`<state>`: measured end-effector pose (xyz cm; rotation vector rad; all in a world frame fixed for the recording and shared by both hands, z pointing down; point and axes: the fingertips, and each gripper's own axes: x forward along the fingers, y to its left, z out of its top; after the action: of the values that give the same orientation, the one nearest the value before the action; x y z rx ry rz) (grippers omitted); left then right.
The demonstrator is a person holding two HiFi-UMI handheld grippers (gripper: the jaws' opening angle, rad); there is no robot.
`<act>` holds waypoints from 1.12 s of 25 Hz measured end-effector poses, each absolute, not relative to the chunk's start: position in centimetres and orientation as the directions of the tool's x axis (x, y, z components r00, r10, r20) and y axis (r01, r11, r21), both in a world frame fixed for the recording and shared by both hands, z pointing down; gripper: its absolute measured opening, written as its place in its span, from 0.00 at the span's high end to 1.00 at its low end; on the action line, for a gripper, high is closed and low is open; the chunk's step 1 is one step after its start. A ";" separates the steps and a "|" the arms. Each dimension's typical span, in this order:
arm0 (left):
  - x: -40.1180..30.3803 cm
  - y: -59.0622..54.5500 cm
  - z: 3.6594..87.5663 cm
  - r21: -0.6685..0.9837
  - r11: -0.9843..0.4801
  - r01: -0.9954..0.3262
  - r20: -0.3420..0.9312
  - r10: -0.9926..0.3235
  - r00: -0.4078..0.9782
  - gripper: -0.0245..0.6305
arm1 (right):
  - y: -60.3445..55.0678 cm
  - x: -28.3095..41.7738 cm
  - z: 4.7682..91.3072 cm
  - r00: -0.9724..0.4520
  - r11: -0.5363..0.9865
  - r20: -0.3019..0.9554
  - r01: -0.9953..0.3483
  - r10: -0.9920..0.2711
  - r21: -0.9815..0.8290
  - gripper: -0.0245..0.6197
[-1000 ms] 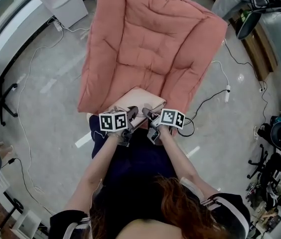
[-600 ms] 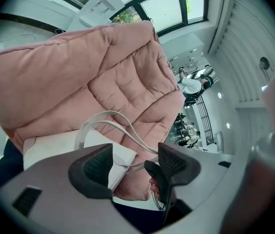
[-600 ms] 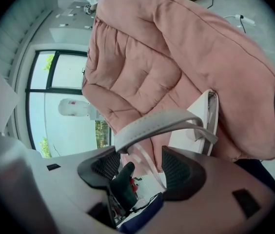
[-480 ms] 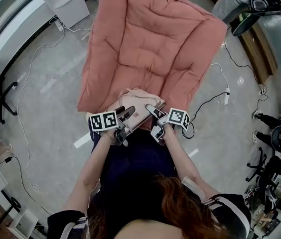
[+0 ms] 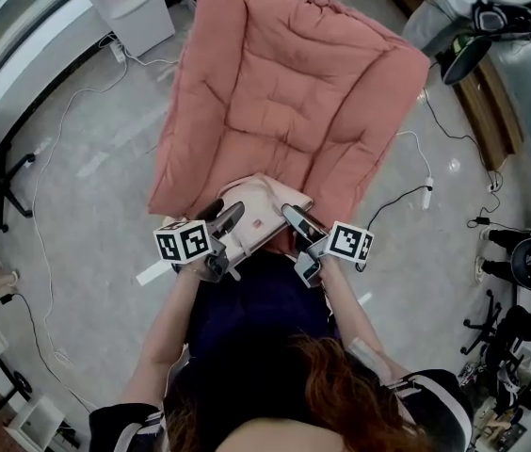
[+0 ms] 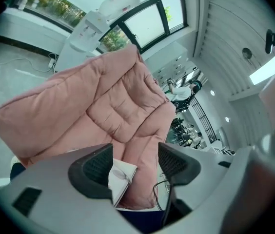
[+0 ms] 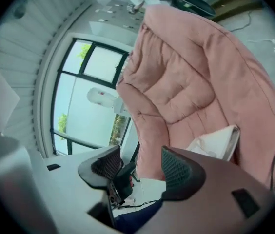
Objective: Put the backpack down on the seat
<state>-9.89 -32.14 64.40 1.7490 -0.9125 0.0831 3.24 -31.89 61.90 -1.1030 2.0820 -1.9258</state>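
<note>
Backpack lies on the near edge of the pink cushioned seat. Left tongs and right tongs, jaws just opened, stand spread beside it, gripping nothing. Placement judged complete; only withdrawal remains.

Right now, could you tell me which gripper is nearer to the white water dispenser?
Left. The left gripper is at the left edge of the backpack, on the side toward the dispenser; the right gripper is at its right edge, farther off.
</note>
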 end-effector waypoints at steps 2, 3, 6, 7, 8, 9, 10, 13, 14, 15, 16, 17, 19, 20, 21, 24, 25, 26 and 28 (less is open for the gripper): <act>-10.0 -33.3 62.5 0.752 -0.154 -0.641 0.463 -0.568 0.680 0.53 | -33.1 2.6 60.0 -0.741 0.040 0.357 -0.459 -0.568 -0.888 0.56; -10.1 -33.9 61.6 0.713 -0.194 -0.674 0.464 -0.589 0.661 0.53 | -33.8 2.3 59.3 -0.733 0.080 0.355 -0.485 -0.580 -0.871 0.56; -10.5 -35.6 58.2 0.522 -0.339 -0.783 0.445 -0.675 0.589 0.53 | -35.9 1.8 57.0 -0.663 0.186 0.371 -0.612 -0.650 -0.768 0.56; -10.5 -36.1 56.9 0.463 -0.382 -0.800 0.420 -0.700 0.577 0.53 | -36.5 1.6 56.1 -0.639 0.218 0.365 -0.648 -0.677 -0.730 0.56; -10.2 -36.4 55.7 0.418 -0.423 -0.804 0.389 -0.716 0.580 0.53 | -36.9 1.3 55.1 -0.625 0.243 0.350 -0.667 -0.698 -0.704 0.56; -9.8 -36.7 54.5 0.385 -0.460 -0.800 0.357 -0.725 0.589 0.53 | -37.2 1.0 54.2 -0.620 0.263 0.330 -0.671 -0.712 -0.694 0.58; -9.3 -36.9 53.5 0.359 -0.488 -0.795 0.329 -0.731 0.597 0.53 | -37.4 0.7 53.4 -0.618 0.276 0.308 -0.668 -0.723 -0.692 0.62; -8.4 -37.5 50.9 0.282 -0.530 -0.799 0.271 -0.755 0.597 0.65 | -37.7 0.3 51.3 -0.601 0.308 0.269 -0.682 -0.752 -0.663 0.71; -8.2 -37.7 50.2 0.264 -0.537 -0.801 0.257 -0.762 0.595 0.72 | -37.7 0.4 50.7 -0.592 0.322 0.262 -0.698 -0.762 -0.639 0.76; -8.1 -37.8 49.5 0.255 -0.543 -0.800 0.242 -0.765 0.596 0.78 | -37.7 0.4 50.1 -0.585 0.339 0.256 -0.714 -0.770 -0.613 0.80; -7.9 -37.9 48.9 0.250 -0.550 -0.797 0.227 -0.767 0.600 0.81 | -37.7 0.5 49.7 -0.583 0.360 0.250 -0.728 -0.773 -0.584 0.81; -7.7 -38.0 48.2 0.247 -0.557 -0.793 0.211 -0.767 0.606 0.85 | -37.6 0.4 49.2 -0.584 0.383 0.244 -0.739 -0.774 -0.555 0.83; -7.4 -38.2 47.1 0.243 -0.571 -0.784 0.181 -0.767 0.615 0.88 | -37.5 0.5 48.5 -0.589 0.422 0.233 -0.754 -0.774 -0.503 0.85; -7.3 -38.2 46.6 0.242 -0.577 -0.780 0.169 -0.767 0.619 0.89 | -37.4 0.6 48.1 -0.589 0.432 0.227 -0.757 -0.775 -0.490 0.86; -7.1 -38.2 46.2 0.240 -0.580 -0.779 0.163 -0.767 0.621 0.90 | -37.4 0.9 47.9 -0.588 0.434 0.222 -0.758 -0.778 -0.487 0.86; -7.1 -38.4 45.6 0.221 -0.577 -0.787 0.171 -0.771 0.613 0.92 | -37.6 1.5 47.4 -0.577 0.426 0.216 -0.763 -0.787 -0.486 0.88; -7.3 -38.4 45.5 0.213 -0.574 -0.790 0.177 -0.773 0.609 0.92 | -37.7 1.6 47.4 -0.573 0.426 0.221 -0.770 -0.790 -0.475 0.88; -7.4 -38.5 45.6 0.208 -0.572 -0.793 0.183 -0.774 0.606 0.93 | -37.7 1.6 47.5 -0.569 0.427 0.228 -0.778 -0.790 -0.461 0.89; -7.6 -38.5 45.7 0.204 -0.569 -0.796 0.191 -0.775 0.603 0.93 | -37.8 1.5 47.7 -0.565 0.430 0.243 -0.789 -0.789 -0.438 0.89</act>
<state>-7.59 -38.47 45.73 2.5638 -1.2861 0.1159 1.49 -37.83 47.69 -1.4659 2.6580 -0.8151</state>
